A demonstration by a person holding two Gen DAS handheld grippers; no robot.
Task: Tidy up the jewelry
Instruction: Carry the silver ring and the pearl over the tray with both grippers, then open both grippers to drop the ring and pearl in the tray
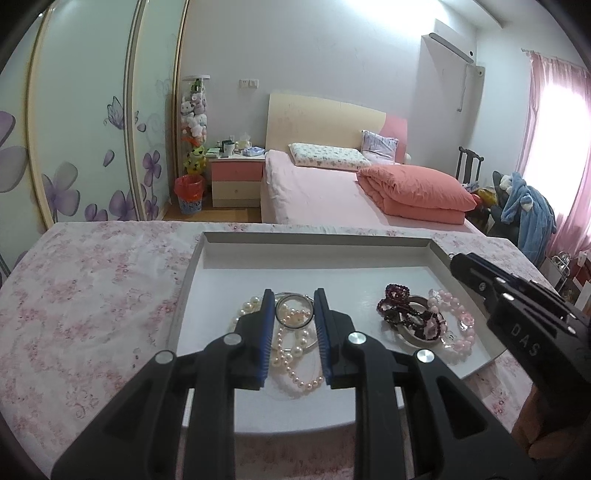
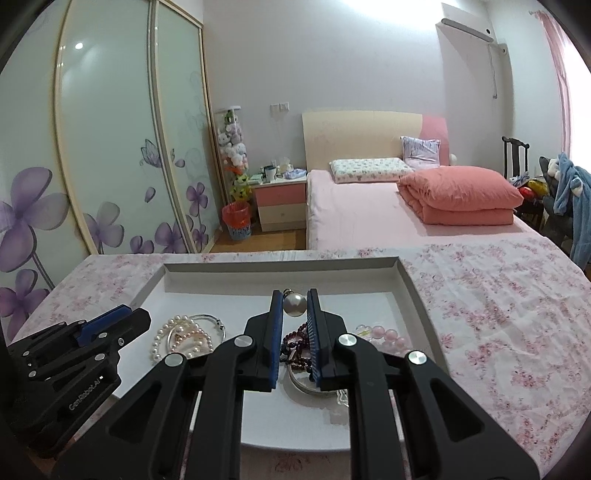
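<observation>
Black tongs with blue pads fill the foreground. On the left, the left gripper (image 1: 294, 295) hangs spread above a pearl necklace (image 1: 291, 347) tangled with a silver bangle (image 1: 295, 314) in the white tray (image 1: 314, 243). Farther right lie a dark red bead bracelet (image 1: 397, 299) and a pink bead bracelet (image 1: 460, 321). Rightmost, the right gripper (image 2: 294, 304) pinches a large pearl pendant (image 2: 294, 304) above the tray, which sits on a floral tablecloth (image 2: 498, 314).

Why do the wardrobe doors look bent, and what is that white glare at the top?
Left wrist view: the fisheye lens bows the wardrobe doors; a ceiling light burns out white, and the window curtain is overexposed. Right wrist view: same bowing, with light spots reflected on the glass.
</observation>
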